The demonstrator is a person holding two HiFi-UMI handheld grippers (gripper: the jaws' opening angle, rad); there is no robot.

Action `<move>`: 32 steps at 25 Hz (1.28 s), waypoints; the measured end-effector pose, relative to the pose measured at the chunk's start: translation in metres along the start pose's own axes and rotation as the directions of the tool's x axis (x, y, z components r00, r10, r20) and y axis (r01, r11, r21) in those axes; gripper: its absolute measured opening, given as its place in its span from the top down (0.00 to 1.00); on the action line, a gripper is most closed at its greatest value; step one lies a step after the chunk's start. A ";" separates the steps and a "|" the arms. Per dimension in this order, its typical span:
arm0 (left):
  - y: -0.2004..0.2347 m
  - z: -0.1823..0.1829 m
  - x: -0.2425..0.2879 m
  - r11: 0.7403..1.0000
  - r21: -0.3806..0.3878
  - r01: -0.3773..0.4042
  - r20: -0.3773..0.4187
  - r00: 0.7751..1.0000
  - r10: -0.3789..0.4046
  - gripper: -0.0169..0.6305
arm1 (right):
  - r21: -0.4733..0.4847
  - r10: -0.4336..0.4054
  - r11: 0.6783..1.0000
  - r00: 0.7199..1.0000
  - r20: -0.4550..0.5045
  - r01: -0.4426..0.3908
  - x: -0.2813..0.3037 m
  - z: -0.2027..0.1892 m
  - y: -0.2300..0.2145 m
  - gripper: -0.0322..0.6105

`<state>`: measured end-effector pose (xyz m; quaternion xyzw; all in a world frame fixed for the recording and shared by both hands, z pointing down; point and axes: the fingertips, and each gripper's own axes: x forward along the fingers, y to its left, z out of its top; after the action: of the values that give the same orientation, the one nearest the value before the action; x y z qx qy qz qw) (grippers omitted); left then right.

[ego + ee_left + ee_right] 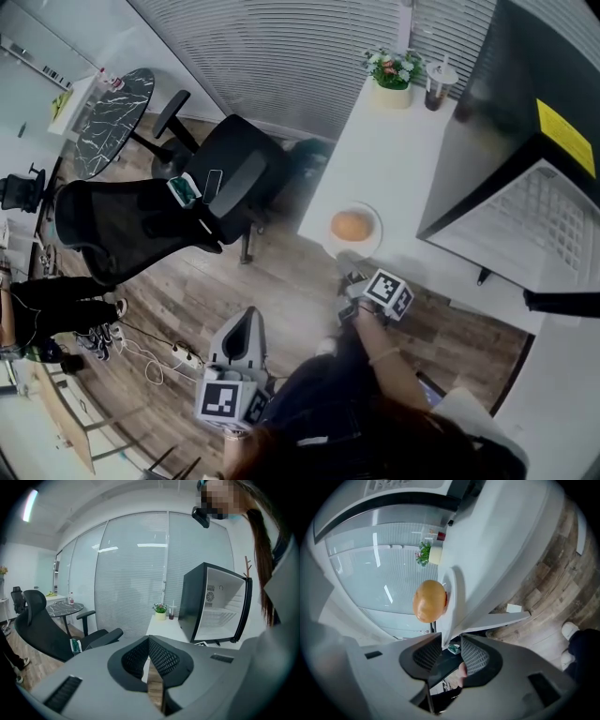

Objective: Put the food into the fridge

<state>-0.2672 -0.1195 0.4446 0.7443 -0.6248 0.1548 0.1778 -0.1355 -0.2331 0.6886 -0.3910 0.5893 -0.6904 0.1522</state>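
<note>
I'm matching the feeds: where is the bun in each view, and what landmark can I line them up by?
Head view: bun just right of centre, on the plate.
Left gripper view: not in it.
Right gripper view: bun left of centre, on the plate seen edge-on, since this picture is rolled.
Landmark: the potted plant shows in all three.

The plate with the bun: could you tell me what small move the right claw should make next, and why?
Probably close the right claw on the plate: its jaws stand open with the rim between them, and the fridge is already open.
</note>
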 end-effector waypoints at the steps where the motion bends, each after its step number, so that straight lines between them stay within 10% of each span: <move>1: 0.001 0.000 -0.001 1.000 -0.001 -0.003 -0.001 1.000 0.003 0.97 | 0.013 0.002 1.000 1.000 0.003 -0.002 0.001 0.000 -0.001 0.75; 32: 0.000 -0.001 -0.024 0.999 0.031 0.016 0.022 1.000 -0.017 0.97 | 0.145 0.139 0.978 0.987 0.081 -0.150 -0.011 -0.007 0.010 0.93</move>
<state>-0.2717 -0.0978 0.4350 0.7537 -0.6182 0.1546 0.1605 -0.1357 -0.2237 0.6759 -0.3588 0.5567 -0.7057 0.2518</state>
